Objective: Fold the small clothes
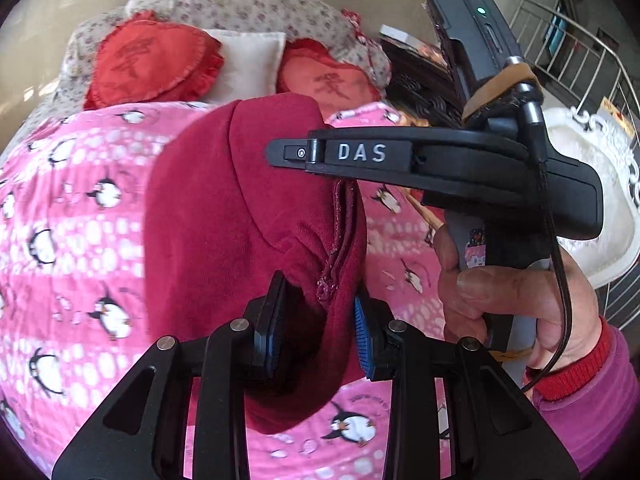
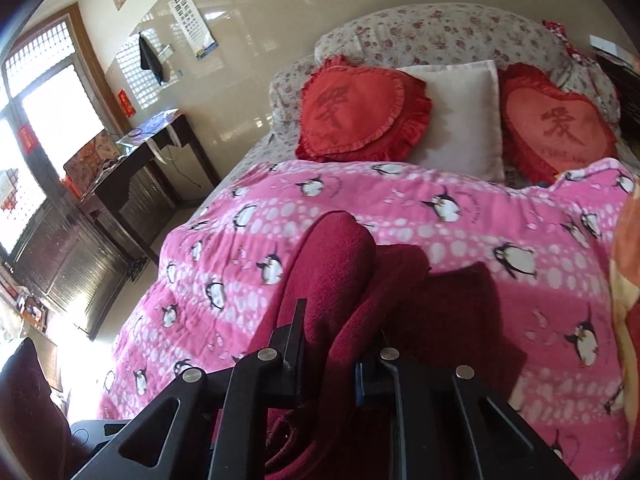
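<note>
A dark red fleece garment (image 1: pixel 224 208) is held up above the pink penguin blanket (image 1: pixel 72 216) on the bed. My left gripper (image 1: pixel 320 312) is shut on the garment near its zipper edge. The right gripper's body (image 1: pixel 460 168) shows in the left wrist view, level with the cloth's upper right edge, held by a hand (image 1: pixel 508 292). In the right wrist view my right gripper (image 2: pixel 332 352) is shut on a bunched fold of the same garment (image 2: pixel 332 256), which hangs over the blanket (image 2: pixel 460 220).
Two red heart cushions (image 2: pixel 360 116) and a white pillow (image 2: pixel 460 120) lie at the head of the bed. A dark wooden desk (image 2: pixel 132 168) stands left of the bed by the window. A white carved chair (image 1: pixel 592 168) and a metal railing stand at right.
</note>
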A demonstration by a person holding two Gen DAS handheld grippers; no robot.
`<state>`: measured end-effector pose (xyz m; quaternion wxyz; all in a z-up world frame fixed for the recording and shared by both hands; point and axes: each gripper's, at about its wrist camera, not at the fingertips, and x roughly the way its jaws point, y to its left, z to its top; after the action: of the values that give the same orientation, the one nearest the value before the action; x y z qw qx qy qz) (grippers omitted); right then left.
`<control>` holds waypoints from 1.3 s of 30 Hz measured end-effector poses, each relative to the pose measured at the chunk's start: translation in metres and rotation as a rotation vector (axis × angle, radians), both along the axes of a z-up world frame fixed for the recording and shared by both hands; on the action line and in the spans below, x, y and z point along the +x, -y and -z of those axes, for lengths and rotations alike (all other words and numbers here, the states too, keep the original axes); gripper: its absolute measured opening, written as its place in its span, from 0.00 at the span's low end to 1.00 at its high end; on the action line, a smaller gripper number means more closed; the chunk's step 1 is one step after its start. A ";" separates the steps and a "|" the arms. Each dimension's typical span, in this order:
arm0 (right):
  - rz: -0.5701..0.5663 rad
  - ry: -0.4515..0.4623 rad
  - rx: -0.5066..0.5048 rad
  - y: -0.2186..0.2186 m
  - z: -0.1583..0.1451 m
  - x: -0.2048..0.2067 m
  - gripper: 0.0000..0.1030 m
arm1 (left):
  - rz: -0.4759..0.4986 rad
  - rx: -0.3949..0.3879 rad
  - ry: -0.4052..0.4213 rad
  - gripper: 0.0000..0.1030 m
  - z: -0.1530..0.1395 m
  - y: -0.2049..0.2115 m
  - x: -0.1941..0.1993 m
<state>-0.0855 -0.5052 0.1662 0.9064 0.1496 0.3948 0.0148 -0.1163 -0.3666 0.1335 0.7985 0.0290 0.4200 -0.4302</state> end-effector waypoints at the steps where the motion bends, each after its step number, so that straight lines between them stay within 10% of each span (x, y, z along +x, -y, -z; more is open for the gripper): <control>1: 0.015 -0.010 -0.015 0.008 0.006 -0.003 0.15 | 0.011 0.011 -0.009 0.29 0.003 0.008 -0.003; 9: 0.101 -0.092 -0.039 0.050 0.070 -0.004 0.17 | 0.108 0.031 -0.111 0.37 -0.004 0.018 -0.022; 16: 0.197 -0.013 0.018 0.066 0.027 -0.050 0.27 | 0.000 0.115 0.034 0.46 -0.009 -0.033 -0.013; 21: 0.024 0.024 0.081 0.019 0.011 -0.069 0.27 | -0.076 0.153 0.003 0.46 0.014 -0.033 0.004; 28: 0.011 -0.156 -0.158 -0.010 0.077 -0.096 0.27 | -0.042 0.229 -0.039 0.46 0.060 -0.020 0.004; 30: 0.049 -0.142 0.017 0.010 0.090 -0.107 0.27 | -0.034 0.244 -0.029 0.46 0.065 -0.019 -0.001; 39: 0.141 0.014 0.000 0.023 0.036 -0.105 0.39 | -0.092 0.162 0.031 0.46 0.033 -0.029 0.003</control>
<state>-0.1900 -0.5279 0.1300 0.9080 0.1769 0.3768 -0.0481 -0.1133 -0.3377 0.1006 0.8189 0.0806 0.4420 -0.3572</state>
